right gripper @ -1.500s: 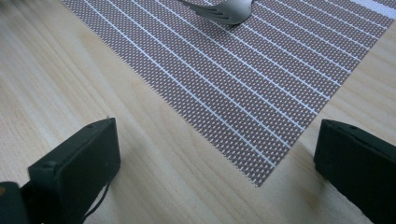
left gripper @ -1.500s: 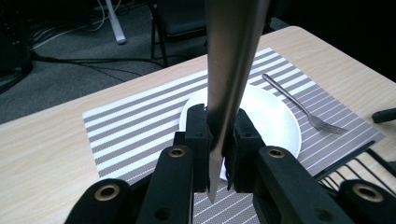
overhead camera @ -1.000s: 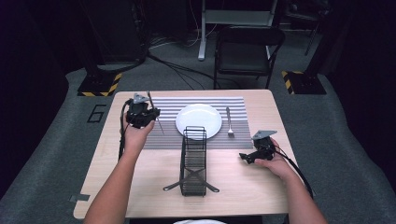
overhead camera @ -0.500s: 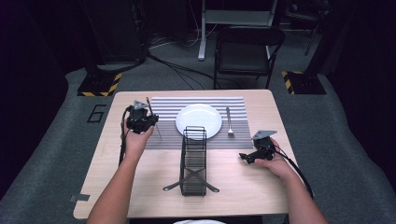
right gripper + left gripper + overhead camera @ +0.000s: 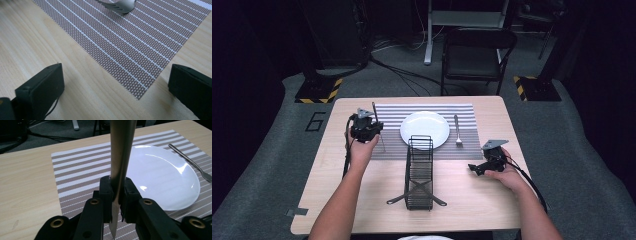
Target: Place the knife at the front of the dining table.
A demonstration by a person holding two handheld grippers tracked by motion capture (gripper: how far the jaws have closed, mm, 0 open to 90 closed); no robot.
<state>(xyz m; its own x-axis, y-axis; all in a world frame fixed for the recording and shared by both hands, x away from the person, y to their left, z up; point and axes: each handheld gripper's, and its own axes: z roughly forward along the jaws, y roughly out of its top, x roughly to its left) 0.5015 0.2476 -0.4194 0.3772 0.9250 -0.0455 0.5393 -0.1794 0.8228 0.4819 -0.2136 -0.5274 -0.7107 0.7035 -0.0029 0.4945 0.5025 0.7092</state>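
**Knife clamped in left tongs over placemat edge**

Knife (image 5: pixel 121 157): flat, smooth metal, tapering. Long axis near upright in the left gripper view, one end up past the frame top, the narrow end down between the jaws. In the high view it shows as a thin dark rod (image 5: pixel 374 111) sticking out at 12 o'clock from the left tongs (image 5: pixel 365 128). Left tongs (image 5: pixel 117 202) closed tight on the knife, pads on both flat sides. Knife sits over the 9 o'clock end of the striped placemat (image 5: pixel 389 116), at 9 o'clock of the white plate (image 5: pixel 425 129).

Versus a second ago: left hand and knife have come slightly lower and closer to the person; right hand unchanged.

Plate round, glossy. Placemat woven, brown and white stripes. Fork (image 5: pixel 457 132) metal, on the mat at 3 o'clock of the plate, long axis 12 to 6. Black wire rack (image 5: pixel 419 170) at 6 o'clock of the plate. Right tongs (image 5: pixel 479 167) rest on the pale wood-grain desk (image 5: pixel 312 185) at 3 o'clock of the rack, jaws wide apart (image 5: pixel 115 82), nothing between them.
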